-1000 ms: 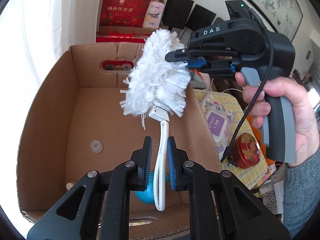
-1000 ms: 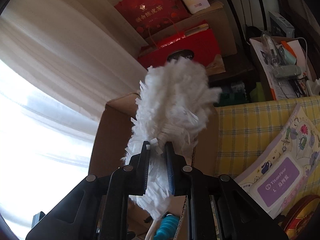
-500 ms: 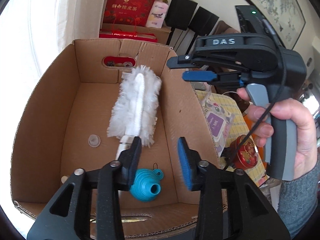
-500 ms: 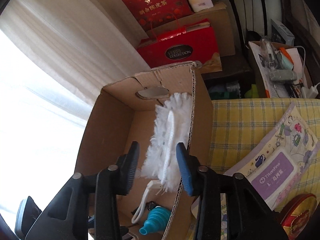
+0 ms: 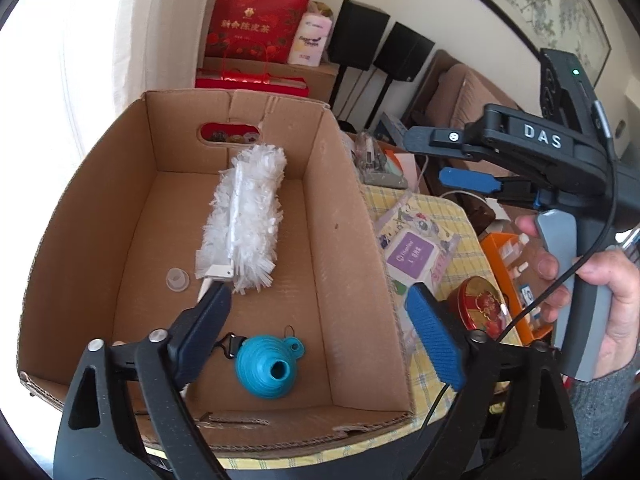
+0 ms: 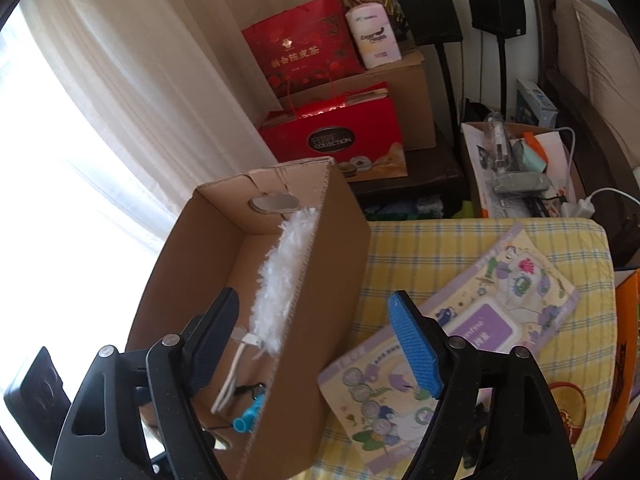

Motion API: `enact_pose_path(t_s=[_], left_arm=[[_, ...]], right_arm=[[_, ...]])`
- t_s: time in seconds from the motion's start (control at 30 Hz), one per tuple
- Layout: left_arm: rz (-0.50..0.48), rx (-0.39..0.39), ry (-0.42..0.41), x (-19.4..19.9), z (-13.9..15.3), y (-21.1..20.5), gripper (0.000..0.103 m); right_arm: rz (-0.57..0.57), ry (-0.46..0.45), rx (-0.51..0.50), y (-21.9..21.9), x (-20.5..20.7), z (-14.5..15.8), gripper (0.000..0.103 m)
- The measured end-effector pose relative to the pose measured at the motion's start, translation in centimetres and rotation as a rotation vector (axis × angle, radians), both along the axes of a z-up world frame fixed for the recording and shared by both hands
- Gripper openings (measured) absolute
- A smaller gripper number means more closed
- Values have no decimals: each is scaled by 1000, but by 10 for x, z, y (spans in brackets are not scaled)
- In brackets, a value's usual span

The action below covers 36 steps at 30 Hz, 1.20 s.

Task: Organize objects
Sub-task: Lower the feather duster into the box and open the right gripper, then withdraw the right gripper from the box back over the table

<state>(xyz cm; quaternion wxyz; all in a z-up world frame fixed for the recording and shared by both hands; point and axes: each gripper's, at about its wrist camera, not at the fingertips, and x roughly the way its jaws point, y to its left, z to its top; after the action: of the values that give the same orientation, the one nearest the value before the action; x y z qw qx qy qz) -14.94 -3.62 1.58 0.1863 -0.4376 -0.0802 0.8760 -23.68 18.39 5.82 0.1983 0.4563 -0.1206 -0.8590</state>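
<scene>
Duster (image 5: 244,216) is lying flat inside the cardboard box (image 5: 96,208), next to a blue funnel (image 5: 266,364). Left hand-held gripper (image 5: 316,336) and right hand-held gripper (image 6: 316,344) are both hanging wide open, gripping nothing.

We see bright window with sheer white curtain (image 6: 120,92) at left, daylight washing out that side. Cream wall (image 5: 432,4) behind; framed ink painting (image 5: 548,4) upper right. Two black speakers on stands (image 6: 460,4) against wall. Brown upholstered seat (image 5: 468,100) beside them. We note table under yellow checked cloth (image 6: 460,248), dark low shelf (image 6: 424,168) beyond it.
</scene>
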Motion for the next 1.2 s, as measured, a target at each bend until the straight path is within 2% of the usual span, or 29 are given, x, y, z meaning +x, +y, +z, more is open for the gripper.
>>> enact_pose_path(t_s=[0.1,0.2,0.23,0.27,0.47,0.53,0.57,0.6,0.83,0.97,1.13,1.2], left_arm=[[-10,-6,13,5,4,7,94],[-19,-21,29,10,8,17,94],[-25,-18,29,11,9,19,97],[-31,-15,30,11,10,22,103],[-54,-10,39,18,12,39,103],[-58,-7,41,20,12,44,103],[-61,-4,44,22,12,47,103],[-63,-1,48,23,12,49,103],[-67,44,90,40,13,64,103],[-82,14,104,51,6,76,103],[-80,-9,161,78,-8,88,103],[-60,-56,213,92,-12,94,103]], right_arm=[[4,-3,-10,14,13,-2,81],[-9,6,21,28,26,-4,83],[-16,8,28,34,31,-5,83],[-23,8,31,39,35,-6,84],[-56,-6,30,67,47,-13,86],[-68,-10,30,75,49,-16,93],[-73,-14,33,79,51,-18,102],[-78,-18,38,82,53,-20,103],[-102,-34,57,106,64,-34,103],[-126,-23,80,122,74,-38,103],[-165,25,120,142,88,-36,103],[-179,45,137,149,94,-35,103]])
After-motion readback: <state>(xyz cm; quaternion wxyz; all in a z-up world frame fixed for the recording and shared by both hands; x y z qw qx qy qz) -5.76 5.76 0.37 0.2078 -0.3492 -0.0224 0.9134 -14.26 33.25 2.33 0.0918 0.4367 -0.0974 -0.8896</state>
